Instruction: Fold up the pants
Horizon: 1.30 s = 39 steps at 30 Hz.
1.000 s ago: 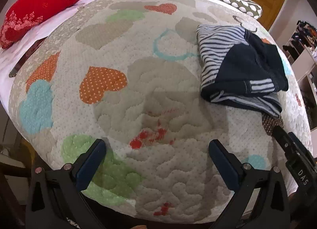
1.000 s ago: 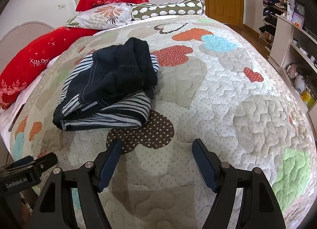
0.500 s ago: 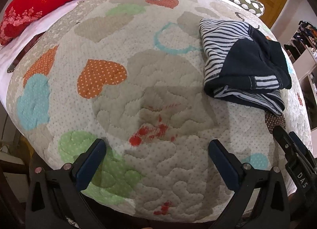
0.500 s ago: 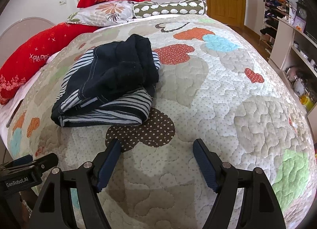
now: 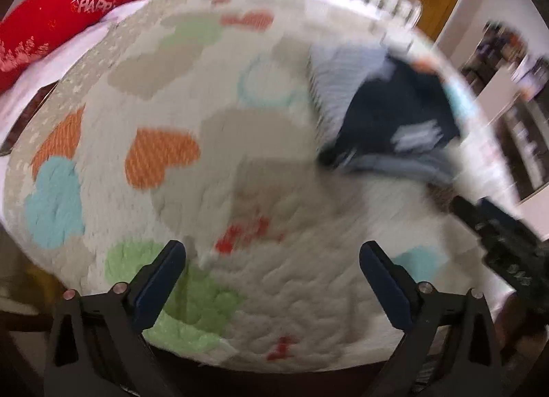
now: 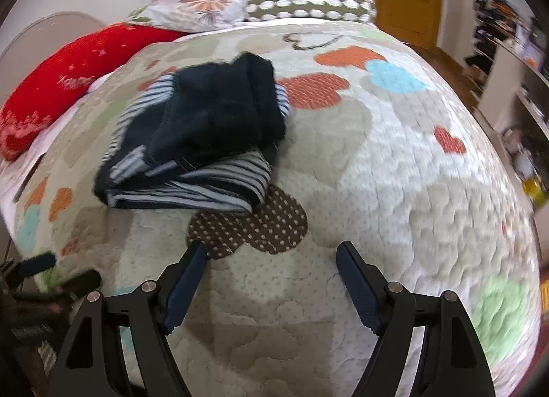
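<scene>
Left claw [image 5: 271, 259] gapes wide and holds nothing, hovering over the heart-patterned quilted bedspread [image 5: 192, 211] with the navy-and-striped folded pants bundle [image 5: 387, 122] well off to its right; that view is motion-blurred, so fine detail is unclear. Right claw [image 6: 271, 261] also stands wide apart and empty, above the brown dotted heart patch, with the pants [image 6: 202, 136] lying ahead-left on the bed, untouched by either claw. Looks like the fold is done or between steps, next move would need a claw brought to a cloth edge before closing; count: one pants bundle, two claws.
</scene>
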Each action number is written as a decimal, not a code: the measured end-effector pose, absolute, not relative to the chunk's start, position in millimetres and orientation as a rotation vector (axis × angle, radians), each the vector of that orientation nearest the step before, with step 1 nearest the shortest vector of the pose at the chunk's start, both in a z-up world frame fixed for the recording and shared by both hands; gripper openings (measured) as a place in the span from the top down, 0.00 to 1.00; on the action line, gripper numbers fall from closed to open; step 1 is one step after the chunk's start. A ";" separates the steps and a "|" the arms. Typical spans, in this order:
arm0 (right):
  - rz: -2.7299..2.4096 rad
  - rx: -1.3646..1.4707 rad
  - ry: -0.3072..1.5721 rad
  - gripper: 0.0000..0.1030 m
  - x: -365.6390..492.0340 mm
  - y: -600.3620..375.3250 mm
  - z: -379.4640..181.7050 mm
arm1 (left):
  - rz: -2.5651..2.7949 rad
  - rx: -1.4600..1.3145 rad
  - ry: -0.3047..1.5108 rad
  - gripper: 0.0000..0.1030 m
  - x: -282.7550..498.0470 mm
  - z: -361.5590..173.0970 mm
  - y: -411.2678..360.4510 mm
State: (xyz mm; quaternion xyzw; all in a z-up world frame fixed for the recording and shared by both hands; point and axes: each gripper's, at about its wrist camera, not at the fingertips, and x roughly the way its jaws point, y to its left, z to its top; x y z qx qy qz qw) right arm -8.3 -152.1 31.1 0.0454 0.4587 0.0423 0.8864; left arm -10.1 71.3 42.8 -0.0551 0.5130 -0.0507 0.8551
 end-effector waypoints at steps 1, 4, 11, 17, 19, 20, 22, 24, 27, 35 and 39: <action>0.107 0.098 0.926 0.21 -7.6 -155.3 40.4 | -0.107 -0.126 1.034 0.02 -7.8 54.1 74.6; 0.129 0.089 0.828 0.21 5.0 -163.0 73.3 | -0.108 -0.112 0.945 0.02 12.5 73.7 76.8; 0.236 0.232 0.921 0.21 83.3 -172.4 72.5 | -0.126 -0.066 0.983 0.02 71.4 61.6 56.4; 0.305 0.442 1.016 0.21 109.3 -179.7 37.5 | -0.168 -0.115 1.010 0.02 89.3 39.2 42.7; 0.324 0.483 1.048 0.21 113.2 -176.1 28.2 | -0.222 -0.212 1.047 0.02 95.7 27.1 46.0; 0.346 0.509 1.060 0.21 115.6 -174.2 22.5 | -0.235 -0.270 1.064 0.02 99.2 20.6 49.3; 0.354 0.531 1.066 0.20 120.2 -173.1 16.0 | -0.237 -0.328 1.058 0.01 100.8 16.6 53.6; 0.363 0.568 1.057 0.26 122.5 -174.4 13.0 | -0.253 -0.307 1.059 0.03 99.6 18.1 49.6; 0.364 0.602 1.083 0.52 126.3 -178.0 9.5 | -0.328 -0.313 1.061 0.49 96.3 24.5 44.6; 0.422 0.611 1.043 0.64 122.5 -178.1 44.1 | -0.347 -0.228 1.004 0.76 97.4 64.1 28.8; 0.438 0.553 0.998 0.64 134.8 -168.3 71.8 | -0.339 -0.237 0.994 0.76 124.2 77.6 33.7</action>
